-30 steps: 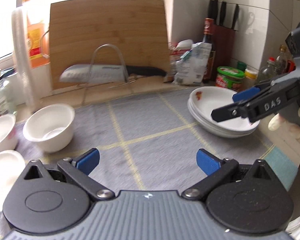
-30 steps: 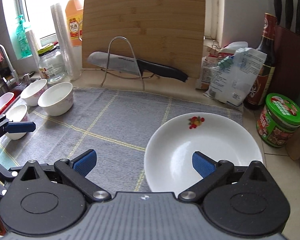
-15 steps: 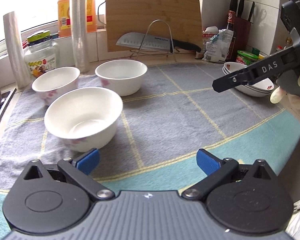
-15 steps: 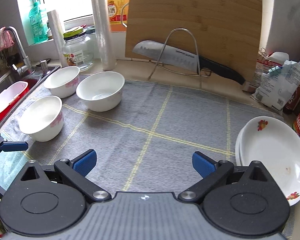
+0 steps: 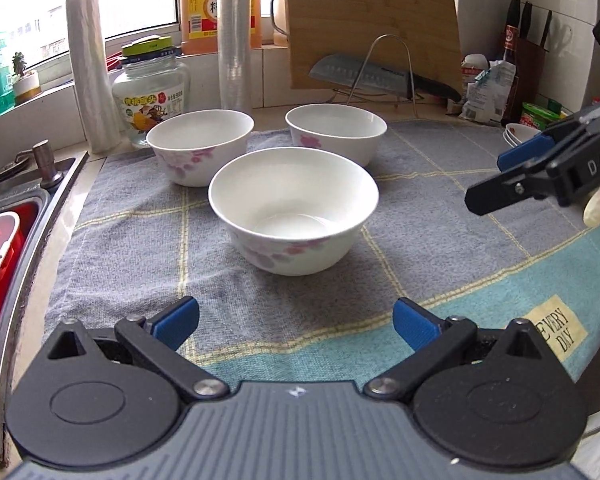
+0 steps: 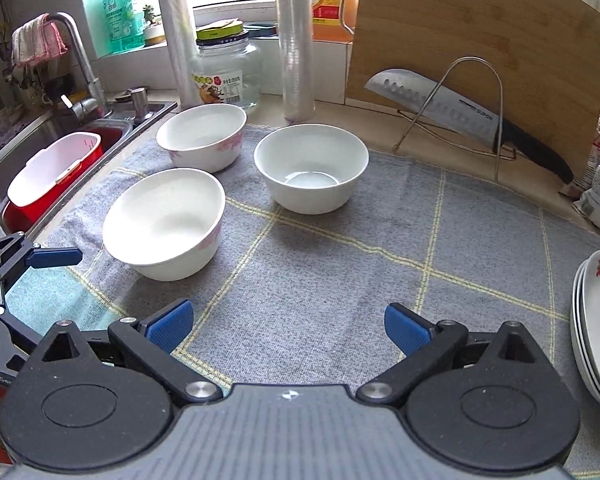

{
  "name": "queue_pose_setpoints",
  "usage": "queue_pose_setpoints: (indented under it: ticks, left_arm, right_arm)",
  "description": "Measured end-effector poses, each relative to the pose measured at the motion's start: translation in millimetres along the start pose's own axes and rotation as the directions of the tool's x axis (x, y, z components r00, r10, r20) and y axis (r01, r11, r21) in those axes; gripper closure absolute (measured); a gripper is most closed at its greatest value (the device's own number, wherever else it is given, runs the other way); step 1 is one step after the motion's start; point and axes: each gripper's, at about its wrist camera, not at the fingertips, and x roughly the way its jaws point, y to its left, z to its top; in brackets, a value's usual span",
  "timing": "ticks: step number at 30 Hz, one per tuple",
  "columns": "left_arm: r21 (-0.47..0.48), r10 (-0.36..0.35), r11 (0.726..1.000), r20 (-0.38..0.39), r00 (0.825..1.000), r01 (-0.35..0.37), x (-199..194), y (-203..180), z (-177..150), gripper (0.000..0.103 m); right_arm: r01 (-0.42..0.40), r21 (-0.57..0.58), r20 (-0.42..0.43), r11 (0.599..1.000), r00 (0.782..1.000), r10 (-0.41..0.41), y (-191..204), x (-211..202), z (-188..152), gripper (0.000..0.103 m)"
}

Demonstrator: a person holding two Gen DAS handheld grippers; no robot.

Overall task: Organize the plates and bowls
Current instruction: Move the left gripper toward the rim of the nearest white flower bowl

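Kitchen worktop under a grey checked cloth [image 6: 380,280], both claws empty.

Three white floral ceramic bowls [image 5: 294,208] cluster on the cloth near the steel sink [image 6: 52,136]; the stacked white plates [image 6: 598,328] sit well apart from it. Left claw [image 5: 294,322] and right claw [image 6: 286,326] gape wide.

We see bowls [image 5: 293,208] glossy glazed ceramic; plates [image 6: 598,332] same gloss. Mat [image 6: 380,248] coarse woven cloth, matt. Cutting board [image 6: 460,40] smooth wood. Knife blade [image 6: 432,100] brushed metal. Gripper pads [image 5: 414,326] ribbed blue plastic.
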Motion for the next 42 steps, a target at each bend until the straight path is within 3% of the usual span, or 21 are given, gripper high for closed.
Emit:
queue_pose_setpoints:
  ticks: [9,16,22,25,31,42]
  left_arm:
    - [-0.012,0.049,0.999,-0.063,0.997,-0.05,15,-1,13,0.001]
    - [-0.002,0.092,0.996,-0.099,0.991,-0.093,15,-7,17,0.001]
    - [-0.009,0.082,0.996,-0.141,0.987,-0.085,23,-2,15,0.001]
    - [-0.011,0.056,0.998,-0.171,0.984,-0.059,30,4,10,0.001]
    - [0.038,0.021,0.999,-0.15,0.988,-0.015,33,10,6,0.0]
    - [0.104,-0.045,0.993,-0.103,0.994,0.055,32,14,5,0.0]
  right_arm:
    - [-0.072,-0.094,-0.024,0.993,0.997,0.07,-11,30,1,0.0]
    - [-0.173,-0.138,-0.073,0.975,0.984,0.165,-14,60,-1,0.0]
    - [-0.206,-0.178,-0.089,0.962,0.977,0.192,0,75,1,0.0]
    - [-0.189,-0.19,-0.085,0.963,0.981,0.175,5,77,0,0.0]
    - [-0.112,-0.245,-0.076,0.963,0.993,0.096,22,78,-6,0.0]
    - [-0.051,-0.162,-0.005,0.986,0.999,0.051,24,75,-15,0.0]
